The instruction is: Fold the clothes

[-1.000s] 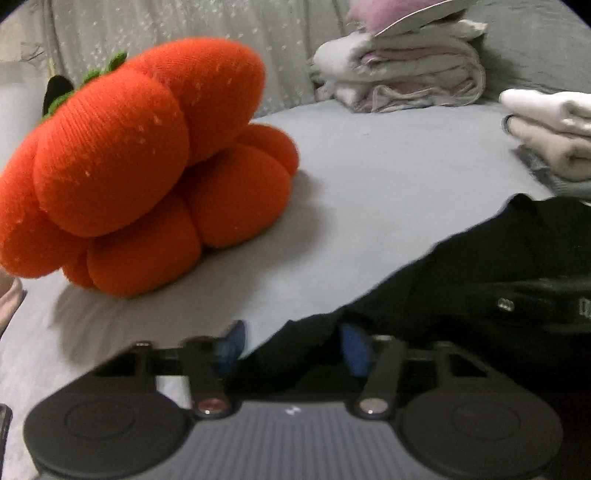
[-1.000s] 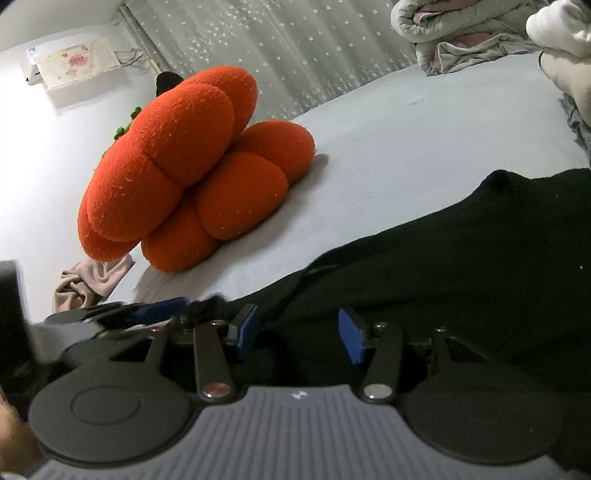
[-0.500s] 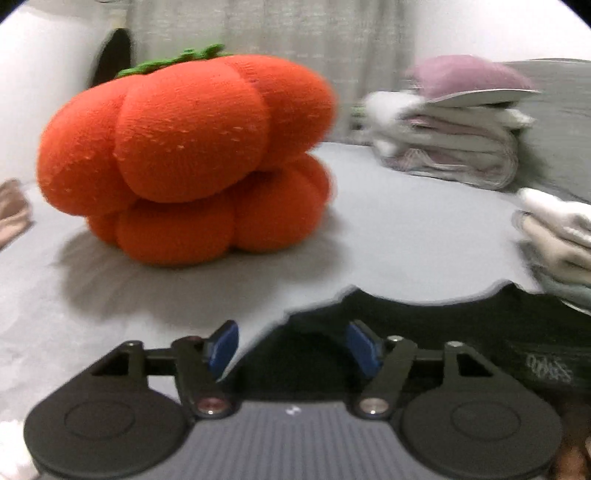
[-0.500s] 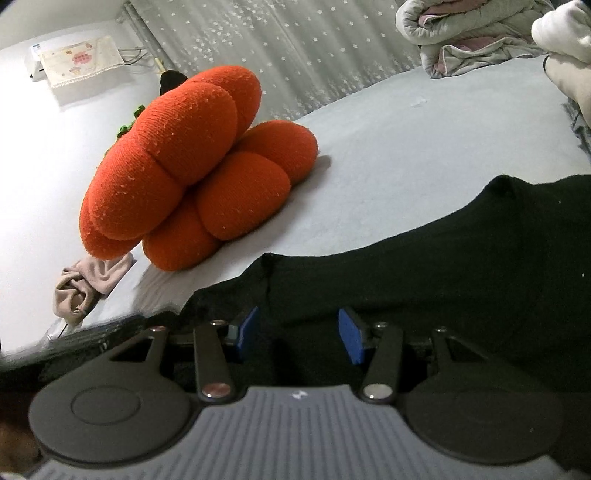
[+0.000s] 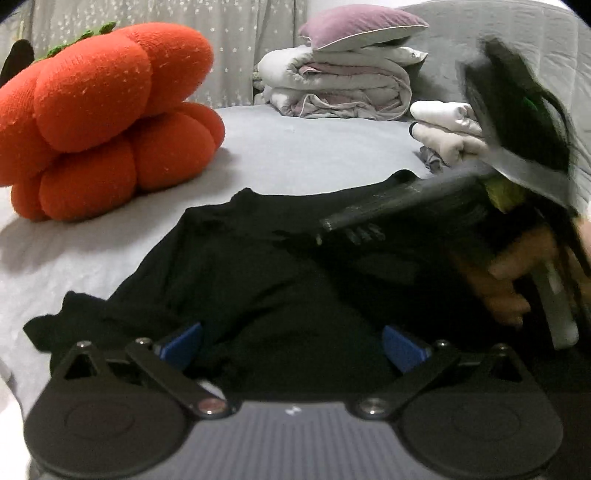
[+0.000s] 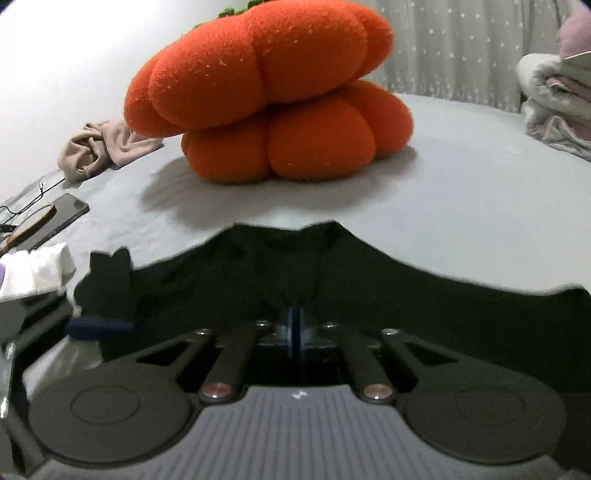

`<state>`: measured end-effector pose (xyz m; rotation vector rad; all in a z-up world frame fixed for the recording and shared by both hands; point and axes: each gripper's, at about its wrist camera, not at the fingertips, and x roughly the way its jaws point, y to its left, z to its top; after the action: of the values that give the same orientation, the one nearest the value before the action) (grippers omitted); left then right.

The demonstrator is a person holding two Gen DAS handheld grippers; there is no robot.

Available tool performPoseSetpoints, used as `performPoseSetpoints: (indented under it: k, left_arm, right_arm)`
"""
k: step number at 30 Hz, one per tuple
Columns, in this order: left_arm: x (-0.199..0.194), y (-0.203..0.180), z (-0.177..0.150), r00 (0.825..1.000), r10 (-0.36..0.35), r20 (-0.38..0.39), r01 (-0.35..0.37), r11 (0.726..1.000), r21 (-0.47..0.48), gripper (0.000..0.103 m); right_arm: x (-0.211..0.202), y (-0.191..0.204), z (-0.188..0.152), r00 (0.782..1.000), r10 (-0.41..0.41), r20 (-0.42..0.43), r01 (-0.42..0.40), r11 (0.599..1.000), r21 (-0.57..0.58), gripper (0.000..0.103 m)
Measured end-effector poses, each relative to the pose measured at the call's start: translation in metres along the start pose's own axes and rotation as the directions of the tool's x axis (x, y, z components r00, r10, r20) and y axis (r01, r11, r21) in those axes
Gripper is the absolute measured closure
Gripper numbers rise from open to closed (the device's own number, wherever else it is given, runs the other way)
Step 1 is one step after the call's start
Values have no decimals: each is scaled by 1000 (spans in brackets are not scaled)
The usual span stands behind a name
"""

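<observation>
A black garment [image 5: 266, 266] lies crumpled on the grey bed sheet [image 5: 295, 155]. My left gripper [image 5: 291, 345] is open, its blue pads [image 5: 181, 343] spread wide just above the garment's near edge, gripping nothing. In the left wrist view the right gripper [image 5: 327, 225] reaches in from the right, held by a person's hand [image 5: 506, 280], with its tip on the cloth. The right wrist view shows my right gripper [image 6: 295, 328] shut, pads pressed together on a fold of the black garment [image 6: 406, 306].
A big orange pumpkin plush [image 5: 103, 110] sits at the back left. Folded blankets under a purple pillow [image 5: 354, 26] are stacked at the back, and folded pale clothes [image 5: 447, 129] lie at the right. A phone [image 6: 55, 218], a beige cloth [image 6: 103, 147] and a white cloth [image 6: 37, 273] lie at the left.
My right gripper closed from open onto the black garment and swung to face the pumpkin. The left gripper's jaws spread wider, and it now looks over the whole garment.
</observation>
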<state>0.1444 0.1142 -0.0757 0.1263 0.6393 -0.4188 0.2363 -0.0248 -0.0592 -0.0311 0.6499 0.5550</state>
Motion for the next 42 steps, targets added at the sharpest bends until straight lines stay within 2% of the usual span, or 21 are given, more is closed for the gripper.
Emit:
performPoseSetpoints:
  k: [2,3,4,6,8,9,10,15,19,22,27,32,37,39,42]
  left_arm:
    - [-7,4,-4,1000,2,-1,-2,1000,2,0]
    - [-7,4,-4,1000,4,-1,-4,1000,4,0]
    - [-8,4,-4,1000,6,-1,-6,1000,6,0]
    - [-9,4,-4,1000,6,-1,-6,1000,6,0]
    - [-10,4,-4,1000,6,-1,-6,1000,6,0]
    - [-12,3,-4,1000,6,0,-6,1000,7,0]
    - [-11,3,-4,1000,6,0,-6,1000,7,0]
    - [-10,4,-4,1000,6,0,-6,1000,8,0]
    - [-10,4,-3,1000,6,0,-6,1000,8,0]
    - [-10,4,-3,1000,6,0,-6,1000,8,0]
    - [-10,3,-3,1000,17,-2,-17,1000,10,0]
    - [-9,3,-3,1000,20,-3,-20,1000,11,0]
    - [-9,4,-3,1000,19,-2,-19,1000,11,0]
    - [-9,4,-3,1000,19,-2,-19,1000,11,0]
    - [-9,4,-3,1000,19,-2,-19,1000,11,0]
  right_arm:
    - [2,1,5,1000,-13,3,13,1000,7,100]
    - [-2,0,4,1000,-18,11,18,1000,22,95]
    - [-6,-1,4,1000,-24,19,23,999,38,85]
    - [-13,-3,3,999,-35,35,33,997,69,84]
    - [-21,-5,3,998,-47,51,42,994,100,71]
    - [-28,-3,-3,998,-46,52,40,993,111,60]
    - [-36,1,-9,997,-53,51,48,994,103,59]
    - [-57,26,-21,995,-102,16,101,994,33,59]
    - [-73,35,-31,995,-95,-40,95,995,19,59]
    - [-79,36,-40,990,-119,-75,121,993,13,59]
    - [-60,38,-38,983,-161,-86,158,987,-35,59]
    - [-34,23,-19,989,-100,-106,99,995,-10,59]
    - [-6,21,6,990,-49,-129,39,996,-78,58]
    - [7,21,17,990,-25,-136,16,997,-72,58]
    - [22,25,31,992,-29,-123,23,998,-50,58]
